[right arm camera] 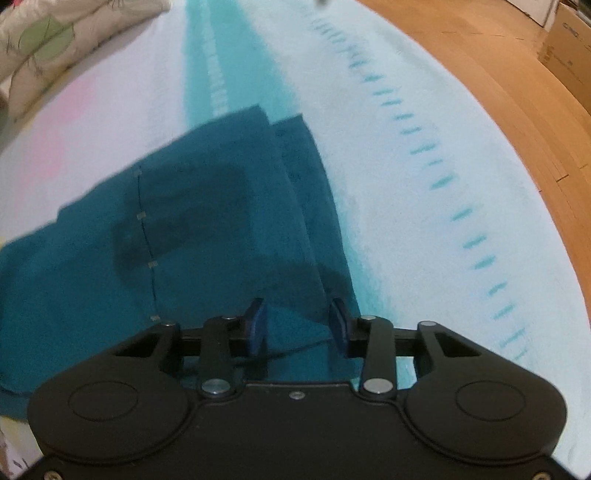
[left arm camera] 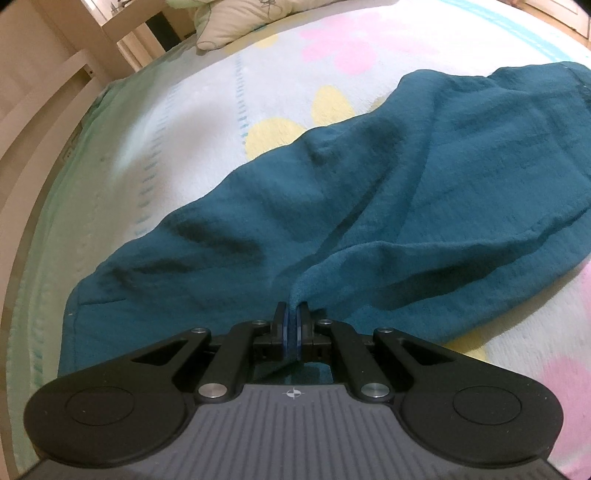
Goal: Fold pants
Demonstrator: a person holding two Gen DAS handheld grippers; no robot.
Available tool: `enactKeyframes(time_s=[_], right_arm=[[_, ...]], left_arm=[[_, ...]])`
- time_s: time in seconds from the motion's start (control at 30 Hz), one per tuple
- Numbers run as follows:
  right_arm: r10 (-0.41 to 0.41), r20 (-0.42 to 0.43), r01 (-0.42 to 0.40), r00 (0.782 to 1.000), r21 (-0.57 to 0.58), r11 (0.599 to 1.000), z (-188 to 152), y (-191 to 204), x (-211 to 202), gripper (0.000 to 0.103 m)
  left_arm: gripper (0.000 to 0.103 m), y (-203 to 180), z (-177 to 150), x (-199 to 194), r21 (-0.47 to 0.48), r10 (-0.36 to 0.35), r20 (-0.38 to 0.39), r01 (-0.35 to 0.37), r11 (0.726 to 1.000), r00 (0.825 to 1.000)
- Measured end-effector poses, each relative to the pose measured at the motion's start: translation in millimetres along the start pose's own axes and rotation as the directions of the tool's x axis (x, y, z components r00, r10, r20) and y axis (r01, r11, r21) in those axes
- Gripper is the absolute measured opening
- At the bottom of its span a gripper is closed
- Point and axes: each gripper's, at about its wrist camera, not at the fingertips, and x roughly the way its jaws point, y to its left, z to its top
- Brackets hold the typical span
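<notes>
Jaws of the left gripper (left arm camera: 293, 317) are seen pressed together on a pinched ridge of the teal, soft woven cotton pants (left arm camera: 369, 206), while those of the right gripper (right arm camera: 297, 325) are held well apart over the cloth, with nothing gripped. The pants are spread across the bed, crumpled in broad, limp creases; in the right wrist view two hemmed leg ends (right arm camera: 280, 155) are laid nearly one over the other. A lengthwise fold is judged already made, with the crosswise folds left to do. Beneath lies a fleecy pale blanket (left arm camera: 229, 96) printed with pink and yellow flowers; a patterned pillow (left arm camera: 229, 22) and wooden floor (right arm camera: 498, 74) are seen beyond.
</notes>
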Motion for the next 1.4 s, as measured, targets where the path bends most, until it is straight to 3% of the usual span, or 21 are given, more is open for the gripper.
enactKeyframes(time_s=[0.03,0.1,0.2,0.4,0.5,0.67,0.77,0.87,1.03,1.13,1.27,1.33,1.4], right_arm=[[0.0,-0.001,0.0,1.0,-0.008,1.0,-1,1,2,0.043],[0.0,0.012,0.0,1.0,-0.032,0.999,-4,3,2,0.02],[0.007,0.053,-0.004,0.999,-0.056,0.998,-6,6,-6,0.01],[0.081,0.205,-0.072,0.975,-0.052,0.996,-1,6,-65,0.008],[0.058,0.236,-0.05,0.97,-0.04,0.998,0,-1,-87,0.008],[-0.002,0.106,0.001,0.994,0.009,1.0,-2,-16,-51,0.008],[-0.011,0.035,0.009,0.999,0.065,0.998,-6,-24,-25,0.008],[-0.018,0.039,0.015,0.999,0.08,0.997,-8,-25,-24,0.007],[-0.076,0.168,0.069,0.983,0.044,0.997,-6,-21,-65,0.004],[-0.023,0.185,0.014,0.983,0.05,0.999,-1,-31,-80,0.004],[0.076,0.144,-0.078,0.987,0.009,0.997,2,-24,-63,0.022],[0.112,0.127,-0.115,0.986,0.019,0.993,4,-18,-50,0.047],[0.135,0.089,-0.14,0.987,0.059,0.988,8,-19,-35,0.052]], left_arm=[[0.004,0,0,0,-0.002,-0.001,-0.002,0.001,1.0,1.0],[0.004,0,0,0,0.0,-0.001,-0.006,0.001,1.0,1.0],[0.004,1,-1,-3,0.002,0.001,0.001,-0.001,1.0,1.0],[0.004,18,9,-32,-0.037,-0.019,0.086,0.022,0.999,0.996],[0.004,17,7,-49,0.015,-0.042,0.137,0.041,0.999,0.99],[0.004,-16,-13,-21,0.201,-0.033,0.034,0.025,0.979,0.999],[0.004,-26,-21,-10,0.24,-0.021,0.009,0.019,0.971,1.0],[0.004,-24,-21,-16,0.236,-0.019,0.034,0.01,0.972,0.999],[0.004,-4,-11,-31,0.174,-0.027,0.089,0.012,0.985,0.996],[0.004,2,-6,-28,0.146,-0.049,0.083,0.037,0.989,0.995],[0.004,-7,-9,-21,0.17,-0.04,0.066,0.028,0.985,0.997],[0.004,-12,-12,-22,0.187,-0.035,0.061,0.023,0.982,0.998],[0.004,-13,-13,-21,0.193,-0.024,0.062,0.012,0.981,0.998]])
